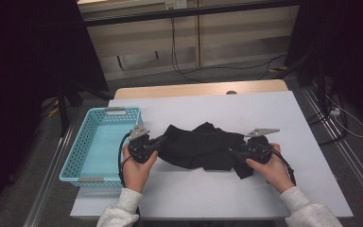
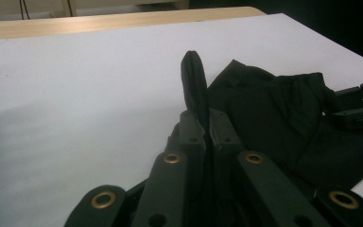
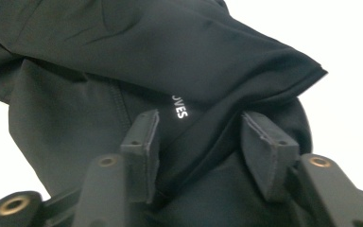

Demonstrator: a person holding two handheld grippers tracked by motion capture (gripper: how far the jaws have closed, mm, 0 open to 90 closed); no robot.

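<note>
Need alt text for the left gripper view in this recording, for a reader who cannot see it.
The left gripper has its two black jaws shut on a fold of black garment, which sticks up between them. The rest of the cloth lies crumpled on the white table, with the right gripper at its far edge.

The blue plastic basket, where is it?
In the high view, the blue plastic basket sits at the table's left edge, beside the left claw, left of the black cloth.

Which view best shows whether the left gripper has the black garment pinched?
The left gripper view: the left gripper has its jaws closed on a fold of the black garment, which sticks up between them. The high view shows that gripper at the garment's left edge, too small to judge. The right gripper view shows cloth, not that grip.
</note>
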